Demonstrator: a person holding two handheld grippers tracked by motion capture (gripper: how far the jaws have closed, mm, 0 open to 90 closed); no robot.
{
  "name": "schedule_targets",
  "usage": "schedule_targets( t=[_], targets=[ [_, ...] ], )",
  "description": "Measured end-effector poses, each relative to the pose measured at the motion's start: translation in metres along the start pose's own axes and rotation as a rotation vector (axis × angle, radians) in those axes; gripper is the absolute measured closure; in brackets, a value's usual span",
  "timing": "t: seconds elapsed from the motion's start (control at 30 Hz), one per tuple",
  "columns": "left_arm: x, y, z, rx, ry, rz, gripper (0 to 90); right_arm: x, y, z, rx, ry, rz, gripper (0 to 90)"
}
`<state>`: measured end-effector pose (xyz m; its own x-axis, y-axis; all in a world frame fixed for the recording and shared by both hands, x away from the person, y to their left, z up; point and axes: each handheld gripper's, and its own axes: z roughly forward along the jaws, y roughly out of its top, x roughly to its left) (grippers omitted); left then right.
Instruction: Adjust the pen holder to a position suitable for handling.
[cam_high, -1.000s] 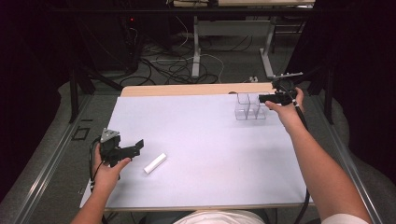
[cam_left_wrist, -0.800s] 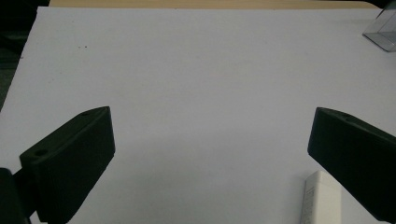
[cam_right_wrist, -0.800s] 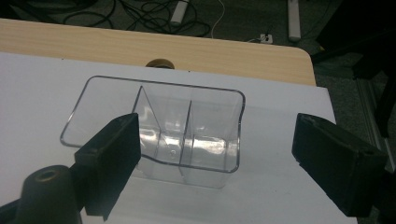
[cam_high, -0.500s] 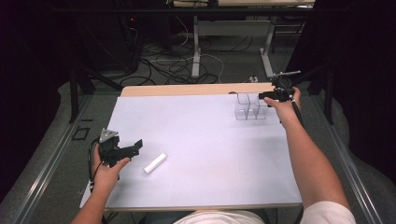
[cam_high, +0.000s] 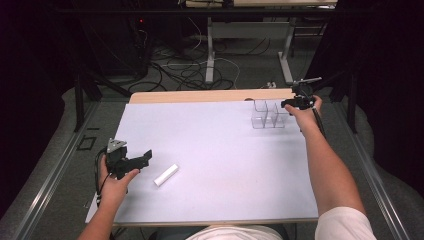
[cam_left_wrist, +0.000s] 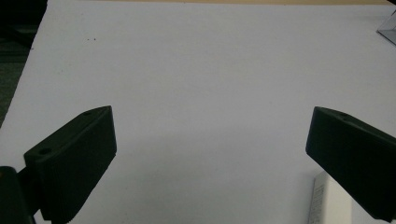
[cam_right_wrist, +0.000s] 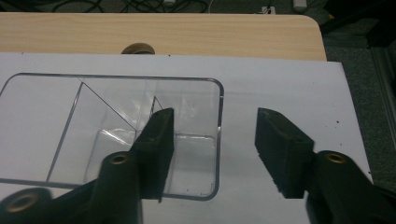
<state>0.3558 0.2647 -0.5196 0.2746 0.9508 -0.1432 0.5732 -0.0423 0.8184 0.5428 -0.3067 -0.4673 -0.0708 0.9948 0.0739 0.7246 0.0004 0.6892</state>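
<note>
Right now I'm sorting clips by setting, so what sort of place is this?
Probably a lab or workshop set up for recording manipulation. A table under a plain white sheet stands among dark curtains, with loose cables on the floor behind. A person holds a left gripper and a right gripper near a clear divided box.

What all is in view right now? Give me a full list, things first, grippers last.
white sheet: one, white, covers the tabletop.
table: one, light wood, bare strip at far edge.
clear divided box: one, transparent, far right of sheet.
white cylinder: one, white, lying near left, beside left gripper.
cables: several, dark and white, floor beyond table.
left gripper: one, black, near left, open, empty.
right gripper: one, black, open, jaws straddling the box's end wall.
</note>
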Motion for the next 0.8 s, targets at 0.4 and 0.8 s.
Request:
schedule_targets(
  t=[0.4, 0.8],
  targets=[
    [0.001, -0.001, 0.0, -0.003, 0.006, 0.003, 2.2, -0.001, -0.003, 0.013, 0.033, -0.019, -0.004, 62.2],
    [0.002, -0.001, -0.002, 0.0, 0.007, 0.001, 2.4, 0.006, -0.005, 0.021, 0.063, -0.034, -0.022, 75.5]
  ],
)
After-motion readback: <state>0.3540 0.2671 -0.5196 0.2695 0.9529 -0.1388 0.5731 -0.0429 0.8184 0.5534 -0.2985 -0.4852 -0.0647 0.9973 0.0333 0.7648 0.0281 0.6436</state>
